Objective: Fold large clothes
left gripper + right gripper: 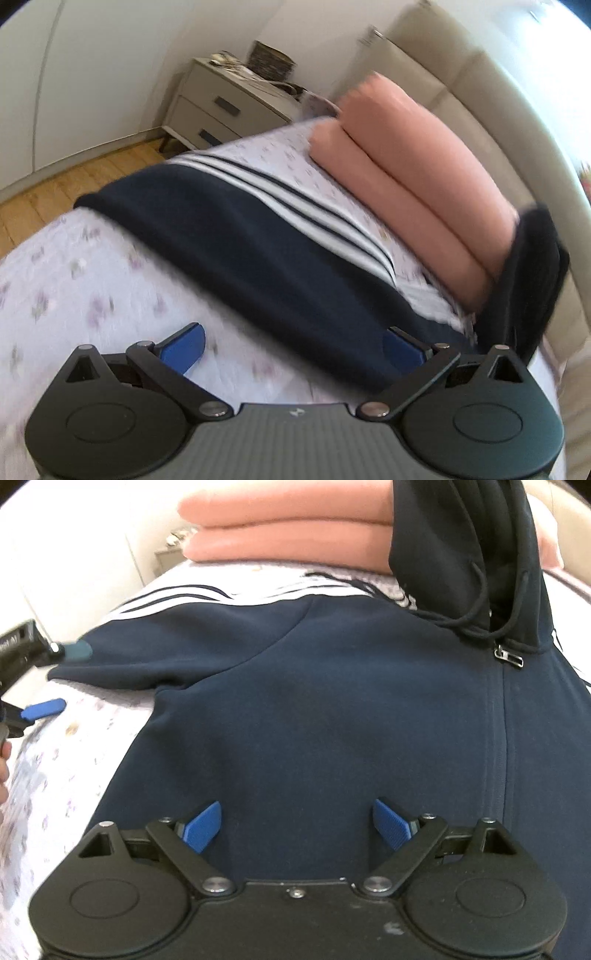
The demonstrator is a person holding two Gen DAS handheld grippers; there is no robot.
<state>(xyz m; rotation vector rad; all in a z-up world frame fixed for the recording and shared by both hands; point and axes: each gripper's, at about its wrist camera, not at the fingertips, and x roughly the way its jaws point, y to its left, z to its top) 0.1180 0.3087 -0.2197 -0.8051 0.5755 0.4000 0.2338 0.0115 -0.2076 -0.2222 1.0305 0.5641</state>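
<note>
A navy zip hoodie (295, 701) lies flat on the bed, front up, zip (508, 657) closed. Its hood (461, 554) leans against the pillows. One sleeve (221, 229), with white stripes along it, stretches out to the side. My right gripper (297, 823) hovers open above the hoodie's chest, nothing between its blue pads. My left gripper (293, 347) is open wide at the sleeve's edge, one finger over the navy cloth and the other over the sheet. In the right wrist view the left gripper (61, 681) straddles the sleeve end without pressing on it.
The bed carries a pale floral sheet (92, 277). Two pink pillows (406, 166) are stacked against a beige padded headboard (498, 110). A grey nightstand (218, 107) with clutter on top stands beside the bed on a wooden floor (74, 184). A hand (3, 768) shows at the left edge.
</note>
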